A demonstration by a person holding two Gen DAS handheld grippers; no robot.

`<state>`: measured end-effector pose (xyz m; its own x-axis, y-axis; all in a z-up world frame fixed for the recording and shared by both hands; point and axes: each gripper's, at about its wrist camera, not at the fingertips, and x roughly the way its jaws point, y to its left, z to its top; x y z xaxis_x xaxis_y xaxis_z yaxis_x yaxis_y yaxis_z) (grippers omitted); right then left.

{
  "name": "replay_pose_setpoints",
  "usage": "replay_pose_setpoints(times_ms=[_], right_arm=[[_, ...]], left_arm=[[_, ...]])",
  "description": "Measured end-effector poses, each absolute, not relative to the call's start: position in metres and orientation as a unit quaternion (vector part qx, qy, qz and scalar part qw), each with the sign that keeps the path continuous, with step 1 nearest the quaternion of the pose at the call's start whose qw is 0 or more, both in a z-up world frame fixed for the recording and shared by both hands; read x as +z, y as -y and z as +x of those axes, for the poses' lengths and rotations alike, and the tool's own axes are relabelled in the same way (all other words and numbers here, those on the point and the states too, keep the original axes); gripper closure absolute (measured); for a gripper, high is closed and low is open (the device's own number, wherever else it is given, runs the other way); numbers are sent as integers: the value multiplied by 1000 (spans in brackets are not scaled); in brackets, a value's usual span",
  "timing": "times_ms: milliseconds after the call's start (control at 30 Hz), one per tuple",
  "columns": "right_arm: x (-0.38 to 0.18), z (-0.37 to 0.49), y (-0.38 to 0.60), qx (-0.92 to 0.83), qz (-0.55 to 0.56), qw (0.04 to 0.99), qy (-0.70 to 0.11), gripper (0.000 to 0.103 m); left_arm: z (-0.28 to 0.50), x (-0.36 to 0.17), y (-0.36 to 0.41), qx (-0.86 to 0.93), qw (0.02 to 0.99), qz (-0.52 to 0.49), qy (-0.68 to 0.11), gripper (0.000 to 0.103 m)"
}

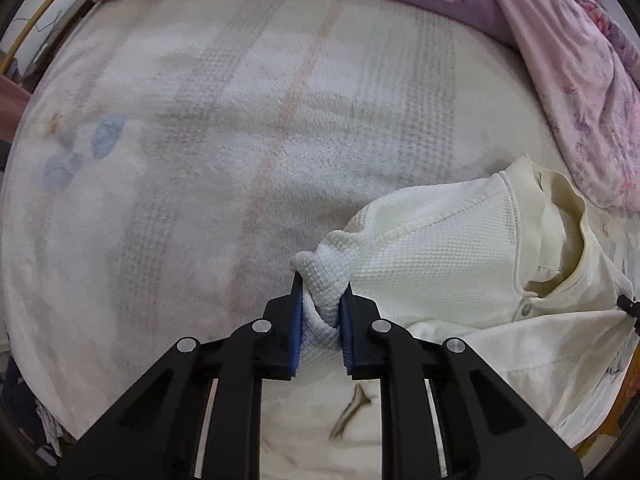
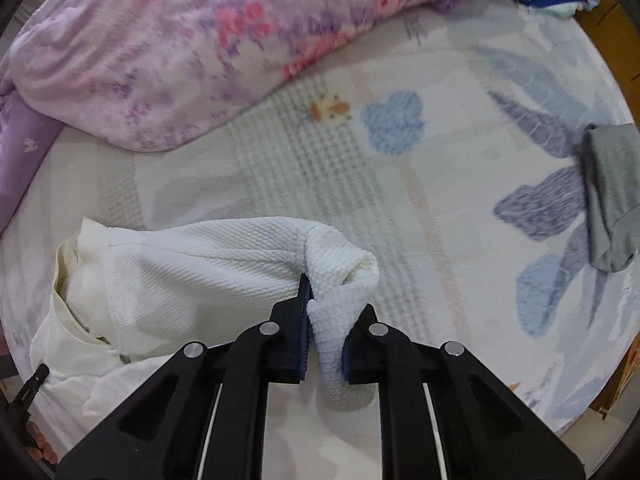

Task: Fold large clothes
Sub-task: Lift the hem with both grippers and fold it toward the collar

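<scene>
A cream waffle-knit shirt (image 1: 436, 256) with a collar and button placket lies on the bed. My left gripper (image 1: 320, 304) is shut on a bunched fold of its fabric, at the shirt's left side in the left wrist view. My right gripper (image 2: 332, 308) is shut on another bunched fold of the same shirt (image 2: 192, 276), at its right side in the right wrist view. The collar (image 2: 68, 280) points away from me. The shirt's lower part runs under both grippers and is hidden.
The bed is covered by a pale fleece blanket (image 1: 240, 120) with check and flower prints. A pink-purple floral duvet (image 2: 200, 40) is heaped at the back. A folded grey garment (image 2: 612, 196) lies at the right. A wooden bed edge (image 2: 616, 392) shows at right.
</scene>
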<state>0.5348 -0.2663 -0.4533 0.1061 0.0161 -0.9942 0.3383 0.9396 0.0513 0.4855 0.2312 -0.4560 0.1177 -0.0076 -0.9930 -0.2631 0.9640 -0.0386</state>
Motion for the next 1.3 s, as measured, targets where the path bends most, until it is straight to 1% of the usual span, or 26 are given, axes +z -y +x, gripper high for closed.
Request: replay_pose_setpoints(times_ms=[333,467,700,900,1067,1167,1300], right_arm=[[-399,480,262,-119,123,759,-628,93],[-380,454,260,-125,129,769,-614,93],[-347,396,262,-124,150,775,-601,94],[-332,350,265,-107,147,779,-600,94],[-327,305,269,-90,140,785,-597,94],[-330,274,270,-80,131,790,-593,93],[-348,231,274,-75,126,787,-599,93]], left_arm=[[462,-409,-221,96,761,-89,-636,88],[440,-392,-216,95,770,-83,-625,89],[394,-364,-203,82,782,-37,-617,89],[336,-339,-196,86,797,-31,-597,89],[272,-326,-186,100,806,-30,-582,89],[236,-326,-182,112,808,-33,-578,89],[178,-337,-171,123,809,-23,-574,89]])
